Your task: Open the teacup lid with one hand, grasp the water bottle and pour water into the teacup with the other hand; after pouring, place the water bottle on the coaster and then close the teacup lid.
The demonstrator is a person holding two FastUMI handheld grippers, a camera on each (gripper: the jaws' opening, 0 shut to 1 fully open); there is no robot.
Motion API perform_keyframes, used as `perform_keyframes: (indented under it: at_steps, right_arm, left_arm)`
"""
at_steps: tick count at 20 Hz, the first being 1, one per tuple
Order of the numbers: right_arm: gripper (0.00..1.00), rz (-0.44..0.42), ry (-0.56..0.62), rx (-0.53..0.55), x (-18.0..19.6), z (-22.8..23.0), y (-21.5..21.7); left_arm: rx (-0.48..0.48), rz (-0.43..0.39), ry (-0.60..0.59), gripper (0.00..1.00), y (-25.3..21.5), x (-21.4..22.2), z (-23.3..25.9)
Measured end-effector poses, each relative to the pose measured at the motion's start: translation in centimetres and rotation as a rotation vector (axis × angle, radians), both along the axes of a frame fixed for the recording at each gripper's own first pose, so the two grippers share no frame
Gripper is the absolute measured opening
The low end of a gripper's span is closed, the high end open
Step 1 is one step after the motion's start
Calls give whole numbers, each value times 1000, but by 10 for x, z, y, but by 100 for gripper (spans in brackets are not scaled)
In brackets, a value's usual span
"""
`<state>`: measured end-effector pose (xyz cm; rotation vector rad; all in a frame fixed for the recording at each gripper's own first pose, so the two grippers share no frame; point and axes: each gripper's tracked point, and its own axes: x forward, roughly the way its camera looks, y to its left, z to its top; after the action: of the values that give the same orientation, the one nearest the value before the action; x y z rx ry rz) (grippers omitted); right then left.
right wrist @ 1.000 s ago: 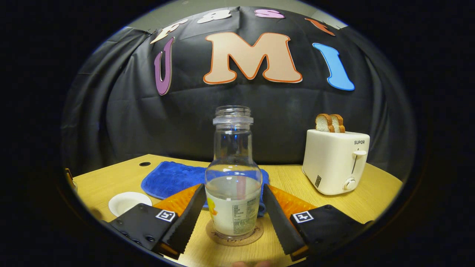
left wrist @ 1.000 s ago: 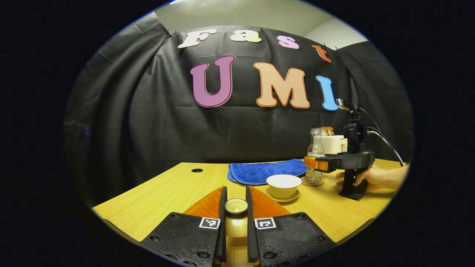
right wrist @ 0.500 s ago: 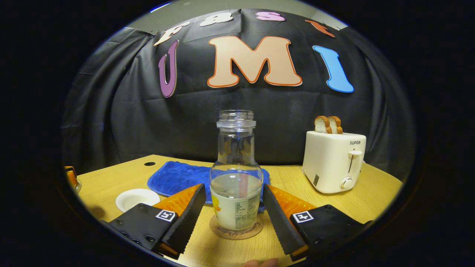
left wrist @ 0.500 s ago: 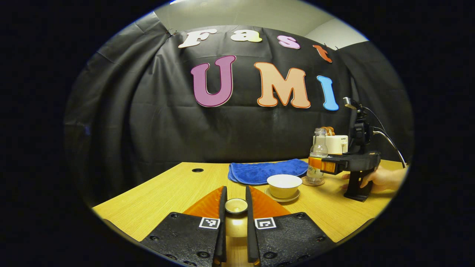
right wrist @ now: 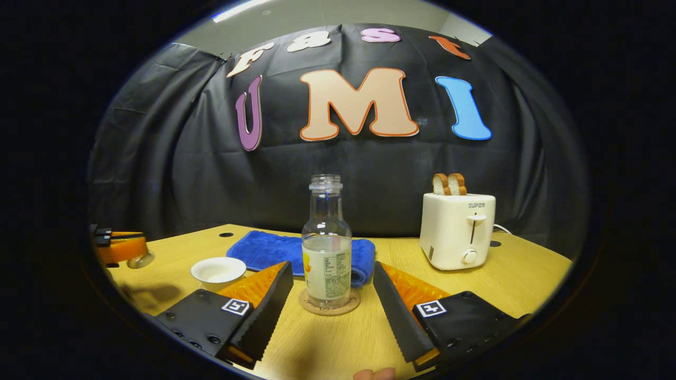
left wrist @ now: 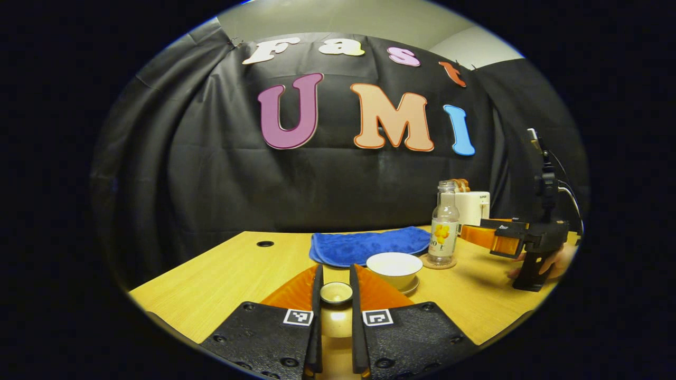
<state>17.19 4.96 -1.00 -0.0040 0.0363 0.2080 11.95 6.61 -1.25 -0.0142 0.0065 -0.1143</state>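
The left gripper (left wrist: 334, 295) pinches the lid (left wrist: 336, 292), the right gripper (right wrist: 331, 295) is open, and the bottle (right wrist: 326, 252) stands on its coaster (right wrist: 329, 302) at 12 o'clock; the lid could slip or miss the teacup (left wrist: 393, 266) at 1 o'clock.

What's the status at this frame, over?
Left gripper shut on the teacup lid, held off the teacup. Right gripper open, short of the water bottle, which stands on the coaster. Nothing in the way.

Blue towel (right wrist: 296, 252); cream toaster (right wrist: 457, 228); white teacup (left wrist: 393, 267).
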Motion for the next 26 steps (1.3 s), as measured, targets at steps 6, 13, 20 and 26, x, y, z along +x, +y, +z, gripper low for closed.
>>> perform_keyframes:
  at_steps: [6,13,20,26]
  right_arm:
    - [100,22,-8,3,-35,3,-24]
    - [92,25,-12,5,-71,7,-52]
    - [97,-2,-15,4,-94,9,-76]
    - [97,5,-13,4,-96,8,-77]
  left_arm:
    - [5,-41,-5,19,-24,31,1]
    - [14,-62,-8,19,-55,70,2]
    - [86,-66,49,19,-76,93,-7]
    - [162,-66,110,19,-81,98,-18]
